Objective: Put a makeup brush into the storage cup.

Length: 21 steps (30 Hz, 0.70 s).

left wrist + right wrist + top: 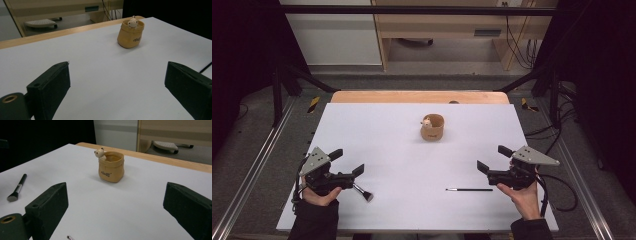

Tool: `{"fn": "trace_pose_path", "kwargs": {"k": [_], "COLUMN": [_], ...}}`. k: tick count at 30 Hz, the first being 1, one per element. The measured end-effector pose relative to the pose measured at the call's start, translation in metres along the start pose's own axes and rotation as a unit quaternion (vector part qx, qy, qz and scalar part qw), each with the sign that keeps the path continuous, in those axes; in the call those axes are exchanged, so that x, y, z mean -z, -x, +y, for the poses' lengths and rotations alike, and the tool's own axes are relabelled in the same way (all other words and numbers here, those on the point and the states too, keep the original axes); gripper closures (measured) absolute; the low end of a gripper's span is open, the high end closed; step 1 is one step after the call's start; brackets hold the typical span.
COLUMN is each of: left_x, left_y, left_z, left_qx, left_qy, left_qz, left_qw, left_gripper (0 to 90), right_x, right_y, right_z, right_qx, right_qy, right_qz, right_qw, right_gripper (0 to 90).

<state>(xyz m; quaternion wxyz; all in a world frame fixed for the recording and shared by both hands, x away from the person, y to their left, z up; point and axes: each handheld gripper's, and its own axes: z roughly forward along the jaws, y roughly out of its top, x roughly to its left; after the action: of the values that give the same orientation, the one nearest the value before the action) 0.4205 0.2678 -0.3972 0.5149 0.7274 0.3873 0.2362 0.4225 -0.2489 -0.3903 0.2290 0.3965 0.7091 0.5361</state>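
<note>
Right claw (492,159) open, thin brush (469,189) just beside it

Pot (432,128) sits upright on the table (382,125), twd its far edge. Nearer you & left of pot lies the brush (363,192), just by your left gripper (347,162). Nearer you & right of pot lies the thin pencil (469,189), just beside your right gripper (494,158).

White table top (377,150), wooden desk (462,25), cables (557,130)
</note>
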Motion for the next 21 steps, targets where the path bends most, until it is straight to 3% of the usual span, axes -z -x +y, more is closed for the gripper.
{"fn": "trace_pose_path", "kwargs": {"k": [11,12,21], "left_x": [0.003,0.003,0.001], "left_y": [-0.004,-0.004,-0.001], "left_z": [-0.008,-0.009,-0.010], "left_qx": [0.000,0.002,-0.001], "left_qy": [-0.011,-0.010,-0.014], "left_qz": [0.010,0.011,0.011], "left_qw": [0.9999,0.9999,0.9998], "left_gripper": [5.6,5.6,5.6], "right_x": [0.001,0.001,-0.008], "right_y": [-0.001,-0.001,-0.005], "right_z": [0.000,-0.001,-0.010], "right_qx": [0.003,0.012,0.020], "right_qy": [-0.013,-0.022,-0.055], "right_qz": [-0.001,-0.001,-0.001], "right_qw": [0.9999,0.9997,0.9983], "right_gripper": [6.9,7.2,7.5]}}
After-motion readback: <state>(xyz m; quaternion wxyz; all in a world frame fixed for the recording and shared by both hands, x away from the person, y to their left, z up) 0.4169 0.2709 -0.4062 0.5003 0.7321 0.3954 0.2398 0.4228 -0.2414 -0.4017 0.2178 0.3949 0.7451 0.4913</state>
